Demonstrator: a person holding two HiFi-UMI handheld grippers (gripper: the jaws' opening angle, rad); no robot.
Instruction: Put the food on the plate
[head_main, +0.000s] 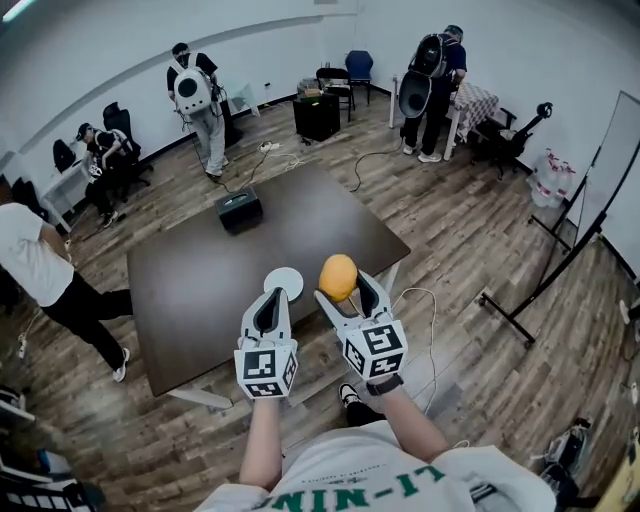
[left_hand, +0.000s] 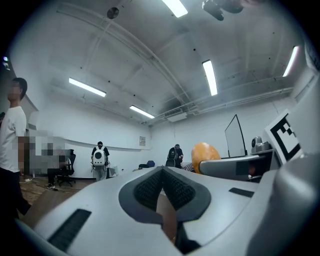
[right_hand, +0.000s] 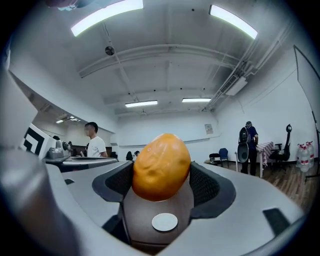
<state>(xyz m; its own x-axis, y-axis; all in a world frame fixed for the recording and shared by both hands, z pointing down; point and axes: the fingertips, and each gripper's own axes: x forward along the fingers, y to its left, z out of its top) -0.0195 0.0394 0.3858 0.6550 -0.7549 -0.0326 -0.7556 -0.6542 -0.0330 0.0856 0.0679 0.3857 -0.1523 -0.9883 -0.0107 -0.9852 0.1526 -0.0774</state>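
Right claw (head_main: 345, 292) grips the rounded orange food (head_main: 338, 276) by its sides, aloft just beside the plate (head_main: 284, 283) at the tabletop (head_main: 200, 280) edge, left claw (head_main: 272, 300) closed and empty; risk: released high or off-centre, food likely rolls off.

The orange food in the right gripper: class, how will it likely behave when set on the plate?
Rounded and egg-shaped, the orange food could well roll on the plate. It looks unsquashed in the right gripper, so it is likely firm. Its smooth, faintly dimpled skin may be slippery.
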